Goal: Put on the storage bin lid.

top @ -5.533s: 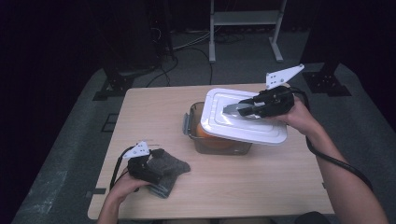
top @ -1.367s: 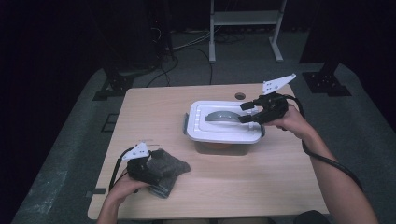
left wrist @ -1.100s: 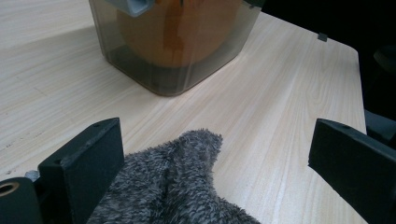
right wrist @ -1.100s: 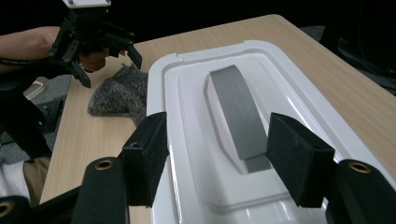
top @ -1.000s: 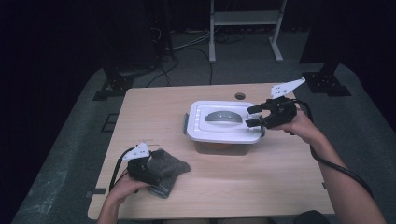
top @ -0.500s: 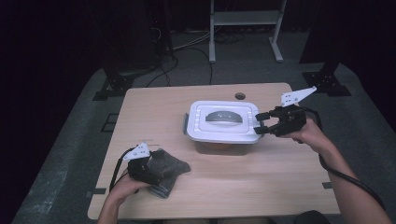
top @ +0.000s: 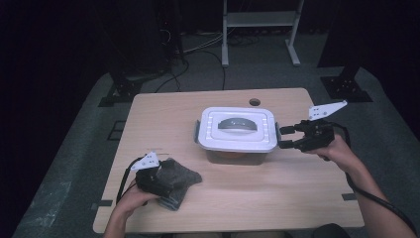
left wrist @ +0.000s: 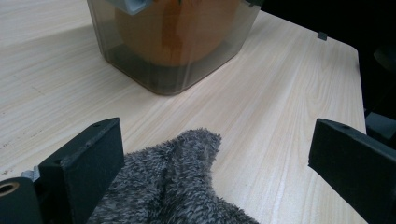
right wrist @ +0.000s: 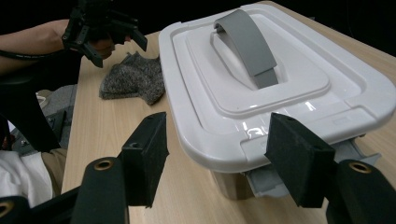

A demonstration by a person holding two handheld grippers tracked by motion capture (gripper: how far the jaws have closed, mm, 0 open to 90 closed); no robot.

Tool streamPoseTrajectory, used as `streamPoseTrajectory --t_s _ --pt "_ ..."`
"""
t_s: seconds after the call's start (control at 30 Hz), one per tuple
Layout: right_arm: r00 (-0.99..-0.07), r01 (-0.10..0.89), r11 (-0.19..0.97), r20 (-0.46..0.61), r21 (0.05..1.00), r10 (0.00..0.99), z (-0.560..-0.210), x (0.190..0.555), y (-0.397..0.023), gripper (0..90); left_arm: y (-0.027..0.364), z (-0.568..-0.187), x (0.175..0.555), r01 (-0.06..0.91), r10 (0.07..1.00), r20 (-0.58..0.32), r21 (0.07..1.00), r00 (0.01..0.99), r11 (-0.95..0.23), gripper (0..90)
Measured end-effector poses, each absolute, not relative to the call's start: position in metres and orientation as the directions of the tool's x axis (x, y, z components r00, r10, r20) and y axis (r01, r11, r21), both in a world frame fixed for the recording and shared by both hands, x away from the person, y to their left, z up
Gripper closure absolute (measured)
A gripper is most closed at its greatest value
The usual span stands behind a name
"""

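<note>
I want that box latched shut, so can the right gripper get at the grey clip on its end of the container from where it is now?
Probably yes. The right gripper has open jaws beside the container, and the grey clip hangs below the lid edge with nothing between.

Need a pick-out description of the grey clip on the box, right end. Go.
Start at the white-lidded box mid-table. At its end facing the right tool, a grey clip hangs below the lid rim. Unlike the curved grey handle on top, it's flat and sits low.

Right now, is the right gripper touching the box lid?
Apart. In the right gripper view the right gripper is open, with a gap before the lid.
</note>
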State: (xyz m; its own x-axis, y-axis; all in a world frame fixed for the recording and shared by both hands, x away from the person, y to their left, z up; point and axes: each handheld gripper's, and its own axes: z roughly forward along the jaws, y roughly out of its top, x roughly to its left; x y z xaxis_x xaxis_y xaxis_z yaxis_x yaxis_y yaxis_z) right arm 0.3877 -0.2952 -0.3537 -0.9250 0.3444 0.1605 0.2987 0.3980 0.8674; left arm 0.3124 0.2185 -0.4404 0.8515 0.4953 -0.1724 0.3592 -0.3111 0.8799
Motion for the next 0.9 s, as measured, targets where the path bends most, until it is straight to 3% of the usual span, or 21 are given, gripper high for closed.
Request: streamPoseTrajectory --t_s 0.9 --pt "-0.883 0.386 0.346 0.234 0.855 0.407 -0.394 0.364 -0.329 36.8 0.217 -0.441 0.312 0.363 0.494 -0.176 0.877 0.852 -0.315 2.5"
